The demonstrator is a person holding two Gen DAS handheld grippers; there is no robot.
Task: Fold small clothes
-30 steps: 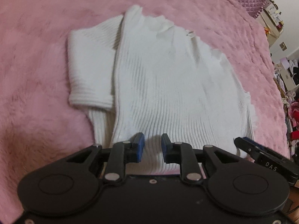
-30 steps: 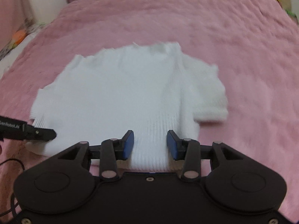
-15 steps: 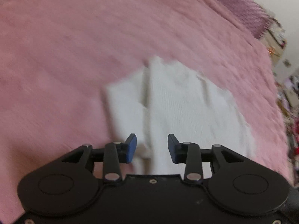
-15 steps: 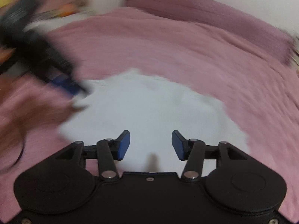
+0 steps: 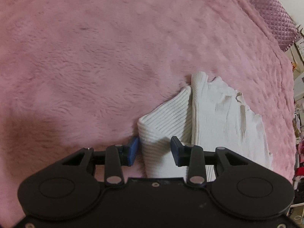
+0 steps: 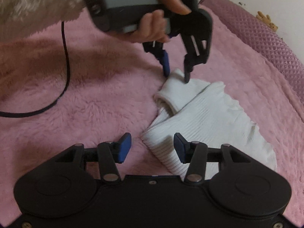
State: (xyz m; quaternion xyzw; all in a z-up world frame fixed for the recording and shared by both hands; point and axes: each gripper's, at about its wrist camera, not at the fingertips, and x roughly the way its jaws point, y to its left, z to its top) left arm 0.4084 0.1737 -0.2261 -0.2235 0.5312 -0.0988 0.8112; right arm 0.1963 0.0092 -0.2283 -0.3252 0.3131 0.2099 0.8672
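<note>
A small white ribbed knit sweater (image 5: 224,117) lies on a pink fluffy blanket (image 5: 95,57), partly folded. My left gripper (image 5: 154,151) is open, its jaws on either side of the sweater's short sleeve (image 5: 167,121). In the right wrist view the left gripper (image 6: 175,72) points down with its tips at the sleeve cuff (image 6: 176,91). My right gripper (image 6: 152,148) is open, jaws around the sweater's lower hem corner (image 6: 161,146); the sweater body (image 6: 218,117) spreads to the right.
A purple quilted pillow or headboard cushion (image 5: 269,9) lies along the blanket's far right edge, and shows in the right wrist view (image 6: 266,38). A black cable (image 6: 64,57) trails over the blanket at left. Room clutter (image 5: 298,114) stands beyond the bed's right side.
Both grippers swung around to the sweater's left side. The left gripper went from the hem to the sleeve and opened wider. The right gripper moved to the hem corner.
</note>
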